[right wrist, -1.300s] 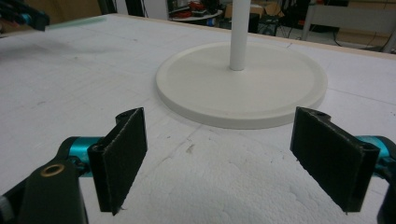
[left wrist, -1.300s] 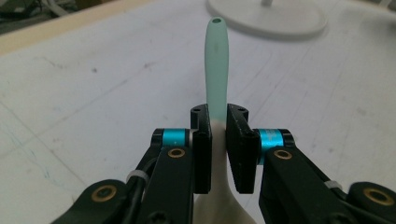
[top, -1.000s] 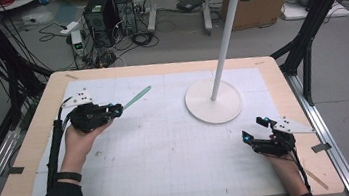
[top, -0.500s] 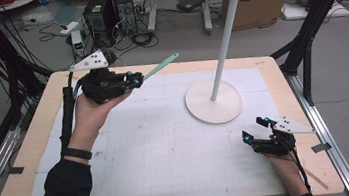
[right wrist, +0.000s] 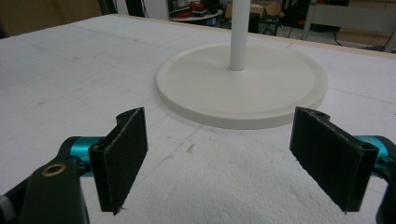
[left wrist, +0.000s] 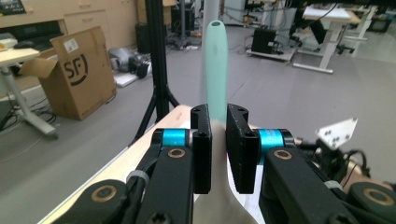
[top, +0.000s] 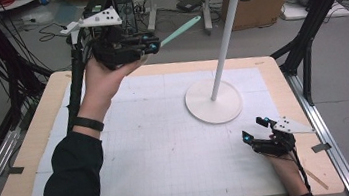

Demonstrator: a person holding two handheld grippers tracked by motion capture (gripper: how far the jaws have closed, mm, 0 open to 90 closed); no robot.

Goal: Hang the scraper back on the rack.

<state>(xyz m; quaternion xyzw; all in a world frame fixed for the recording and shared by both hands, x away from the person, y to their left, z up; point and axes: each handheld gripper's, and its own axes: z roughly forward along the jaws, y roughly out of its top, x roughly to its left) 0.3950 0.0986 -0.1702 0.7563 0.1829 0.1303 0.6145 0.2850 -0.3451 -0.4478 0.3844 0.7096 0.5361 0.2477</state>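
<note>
mint-green handle (left wrist: pixel 216 65), white stand (top: pixel 214 102), white gridded mat (top: pixel 158 145), black tool pads (right wrist: pixel 122 151)

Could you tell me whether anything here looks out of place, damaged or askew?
Nothing stands out. The white stand sits upright on the table, the left tool holds a mint-green handle in the air, and the right tool rests open on the table.

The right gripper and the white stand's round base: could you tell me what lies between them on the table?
Nothing: bare white mat separates the open right gripper from the stand's base, seen in the right gripper view.

Grey floor (top: pixel 345 31) carries a cardboard box (left wrist: pixel 77 70) and cables (top: pixel 48 30).
</note>
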